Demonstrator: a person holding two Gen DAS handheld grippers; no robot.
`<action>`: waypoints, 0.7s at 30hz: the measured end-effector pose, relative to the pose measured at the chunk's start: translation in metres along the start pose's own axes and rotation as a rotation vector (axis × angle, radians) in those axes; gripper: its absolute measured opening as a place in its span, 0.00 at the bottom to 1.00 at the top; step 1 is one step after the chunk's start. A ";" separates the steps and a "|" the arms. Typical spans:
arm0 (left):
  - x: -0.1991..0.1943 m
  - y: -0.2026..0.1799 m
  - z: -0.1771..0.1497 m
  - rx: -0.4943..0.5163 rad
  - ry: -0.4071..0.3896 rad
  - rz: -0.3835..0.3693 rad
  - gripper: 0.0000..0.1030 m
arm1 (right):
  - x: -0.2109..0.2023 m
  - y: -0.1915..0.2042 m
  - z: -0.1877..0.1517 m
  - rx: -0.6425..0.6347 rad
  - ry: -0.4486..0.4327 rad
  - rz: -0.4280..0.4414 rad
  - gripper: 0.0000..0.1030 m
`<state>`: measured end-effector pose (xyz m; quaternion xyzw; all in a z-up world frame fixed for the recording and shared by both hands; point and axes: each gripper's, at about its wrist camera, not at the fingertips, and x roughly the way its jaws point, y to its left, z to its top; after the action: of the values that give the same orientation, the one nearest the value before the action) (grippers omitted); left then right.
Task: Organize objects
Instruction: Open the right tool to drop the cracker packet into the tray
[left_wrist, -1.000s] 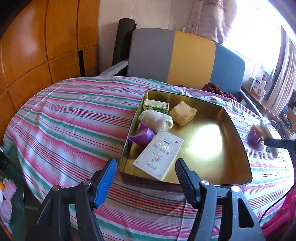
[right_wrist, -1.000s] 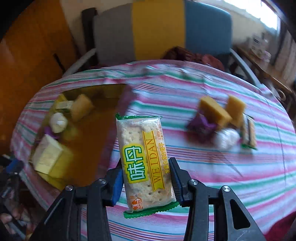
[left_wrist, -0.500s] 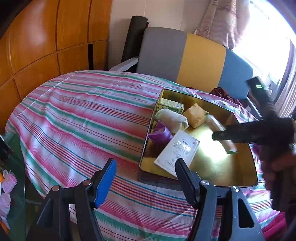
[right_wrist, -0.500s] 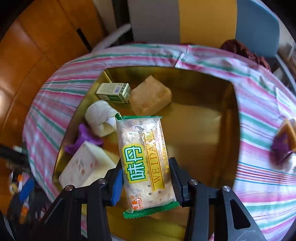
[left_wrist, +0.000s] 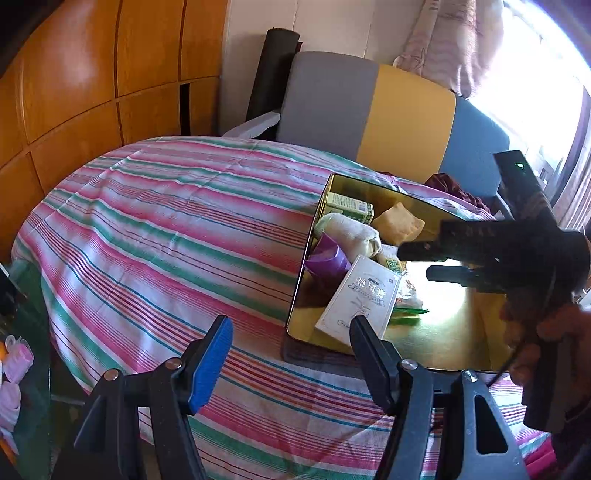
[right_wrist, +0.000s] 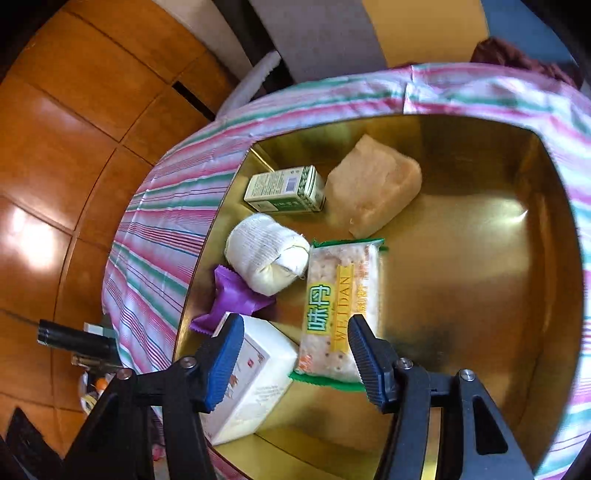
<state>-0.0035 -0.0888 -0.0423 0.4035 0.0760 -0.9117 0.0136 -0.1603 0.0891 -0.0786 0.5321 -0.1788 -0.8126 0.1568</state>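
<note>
1. Now the right gripper (right_wrist: 295, 358) has just been opening its jaws; the cracker packet (right_wrist: 341, 308), held above the tray half a second ago, lies free in the gold tray (right_wrist: 480, 236).
2. So this item seems placed.
3. The left gripper (left_wrist: 288, 362) hangs wide and empty.
4. The striped tablecloth (left_wrist: 166, 236) covers a round table beside wooden panels (left_wrist: 92, 74).

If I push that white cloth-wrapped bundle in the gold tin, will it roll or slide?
The white cloth-wrapped bundle looks rounded, so it may roll a little. Its woven wrap probably grips rather than slides. It seems soft, so likely deforms when squeezed.
</note>
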 end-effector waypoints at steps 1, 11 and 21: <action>-0.002 -0.001 0.001 0.003 -0.006 0.000 0.65 | -0.002 0.002 -0.001 -0.018 -0.009 -0.017 0.59; -0.014 -0.015 0.000 0.043 -0.032 -0.009 0.65 | -0.058 0.002 -0.032 -0.184 -0.138 -0.143 0.68; -0.025 -0.031 0.002 0.089 -0.052 -0.014 0.65 | -0.106 -0.027 -0.050 -0.204 -0.224 -0.234 0.69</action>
<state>0.0088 -0.0598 -0.0185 0.3791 0.0376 -0.9245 -0.0086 -0.0750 0.1542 -0.0241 0.4368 -0.0487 -0.8934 0.0937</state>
